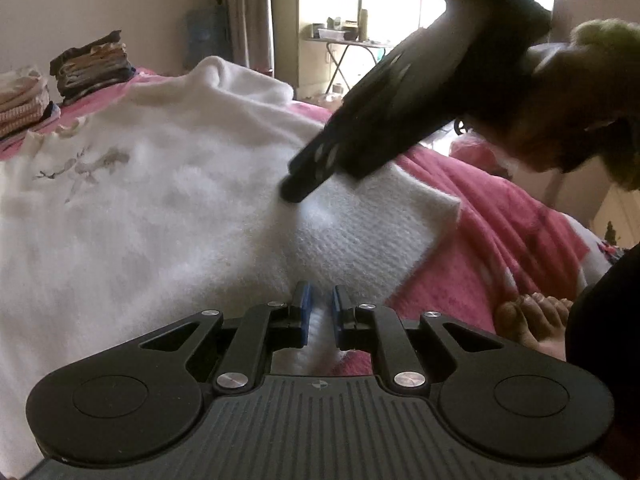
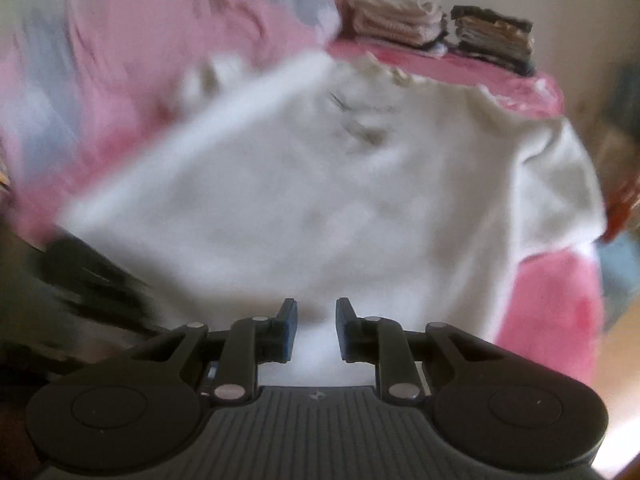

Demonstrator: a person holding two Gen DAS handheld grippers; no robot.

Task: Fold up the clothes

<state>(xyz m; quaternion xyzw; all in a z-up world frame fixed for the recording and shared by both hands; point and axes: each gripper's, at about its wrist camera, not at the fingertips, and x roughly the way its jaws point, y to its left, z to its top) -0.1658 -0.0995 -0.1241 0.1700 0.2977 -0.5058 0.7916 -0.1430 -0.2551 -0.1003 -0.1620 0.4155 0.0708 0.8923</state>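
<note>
Currently, by label:

Garment: a white knitted sweater (image 1: 160, 208) lies spread on the bed's pink blanket (image 1: 500, 216), its flower motif facing up; the ribbed hem corner sits near the camera side in the left wrist view.

Left gripper (image 1: 320, 300): its blue-padded fingers (image 1: 306, 304) are drawn almost together with a thin strip of white knit between them, so it looks pinched on the sweater's lower edge.

Right gripper (image 2: 316, 320): its fingers stand a little apart over white fabric; the right wrist view is blurred, and I cannot tell whether the pads press on cloth. In the left wrist view its black tip rests on or just above the sweater's middle.

Step in hand: judged from the pose, one hand pins the hem while the other sets down near the fold line, so a fold across the body seems under way and not finished.

Next move calls for: a firm pinch from the right fingers before any lift, then both hands carrying the edge over evenly so the soft knit does not bunch.

Nearby: two stacks of folded clothes (image 1: 94, 64) sit at the far side of the bed, well apart from the sweater.
</note>
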